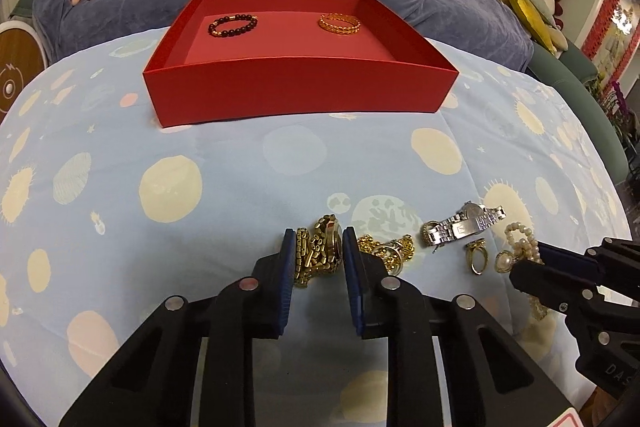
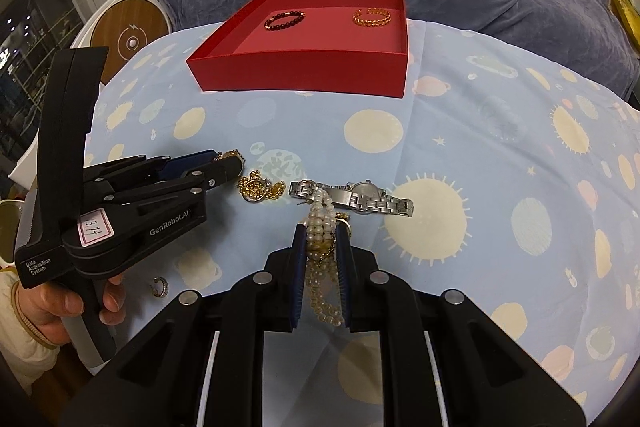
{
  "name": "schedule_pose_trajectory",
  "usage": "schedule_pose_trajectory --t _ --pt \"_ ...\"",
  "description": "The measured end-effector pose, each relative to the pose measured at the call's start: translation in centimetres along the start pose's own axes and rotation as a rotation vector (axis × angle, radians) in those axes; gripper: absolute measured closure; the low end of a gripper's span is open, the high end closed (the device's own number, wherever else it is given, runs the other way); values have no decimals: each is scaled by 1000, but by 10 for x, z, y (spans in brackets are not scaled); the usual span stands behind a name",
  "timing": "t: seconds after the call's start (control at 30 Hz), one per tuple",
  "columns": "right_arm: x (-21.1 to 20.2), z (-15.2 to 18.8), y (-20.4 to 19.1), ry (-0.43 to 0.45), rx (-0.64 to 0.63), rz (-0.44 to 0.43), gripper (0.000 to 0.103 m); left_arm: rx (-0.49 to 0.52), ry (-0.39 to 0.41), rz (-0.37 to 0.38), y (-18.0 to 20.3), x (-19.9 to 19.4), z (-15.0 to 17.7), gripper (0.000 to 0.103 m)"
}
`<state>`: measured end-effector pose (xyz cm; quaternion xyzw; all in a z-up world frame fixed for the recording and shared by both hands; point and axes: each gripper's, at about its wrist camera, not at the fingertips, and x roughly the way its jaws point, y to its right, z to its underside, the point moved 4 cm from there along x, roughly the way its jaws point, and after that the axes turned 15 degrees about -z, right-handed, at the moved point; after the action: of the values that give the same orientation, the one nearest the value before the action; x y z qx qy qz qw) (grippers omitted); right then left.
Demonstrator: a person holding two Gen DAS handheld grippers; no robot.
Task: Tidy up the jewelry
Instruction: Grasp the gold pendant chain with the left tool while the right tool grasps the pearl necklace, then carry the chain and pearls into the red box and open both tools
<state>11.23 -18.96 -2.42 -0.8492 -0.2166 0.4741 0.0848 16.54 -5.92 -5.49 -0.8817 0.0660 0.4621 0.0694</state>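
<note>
Both grippers grasping at once, near side of the open red cardboard box (image 1: pixel 296 89). Left gripper (image 1: pixel 316 247) pads closed against gold link-band watch (image 1: pixel 320 253); right gripper (image 2: pixel 322 239) pinched on white pearl strand bracelet (image 2: pixel 320 223). Watch stiff-ish, weighty: grip across the case. Pearls limp, slippery, likely to dangle: hold mid-strand.

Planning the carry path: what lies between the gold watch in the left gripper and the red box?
Only bare planet-print cloth between the gold metal watch and the shallow red cardboard box, seen in the left wrist view.
</note>
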Motion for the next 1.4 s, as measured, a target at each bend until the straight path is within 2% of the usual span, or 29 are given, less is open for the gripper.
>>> schedule_pose_trajectory --t 0.13,0.33,0.77,0.87,0.97,1.07,1.2,1.4 --pt "0 -1 0 4 5 1 89 44 21 -27 6 -4 3 84" --pt "-2 -5 -2 15 7 -5 89 7 7 9 0 -11 2 84" --pt "-11 -32 -4 89 23 -30 89 -49 91 47 -25 -54 -30 84" --pt "-19 -54 -3 132 21 -42 89 -53 104 36 -31 -57 -52 84" --pt "-28 -91 0 189 -14 -18 89 -62 132 41 -40 -59 -81 84" --pt "-27 -133 8 242 -26 -7 89 -46 161 2 -46 -48 -115 84" --pt "2 -176 27 258 -8 10 89 -59 153 -6 -51 -16 -148 84" --pt "63 -206 56 201 51 9 89 -87 102 -9 -58 41 -175 84"
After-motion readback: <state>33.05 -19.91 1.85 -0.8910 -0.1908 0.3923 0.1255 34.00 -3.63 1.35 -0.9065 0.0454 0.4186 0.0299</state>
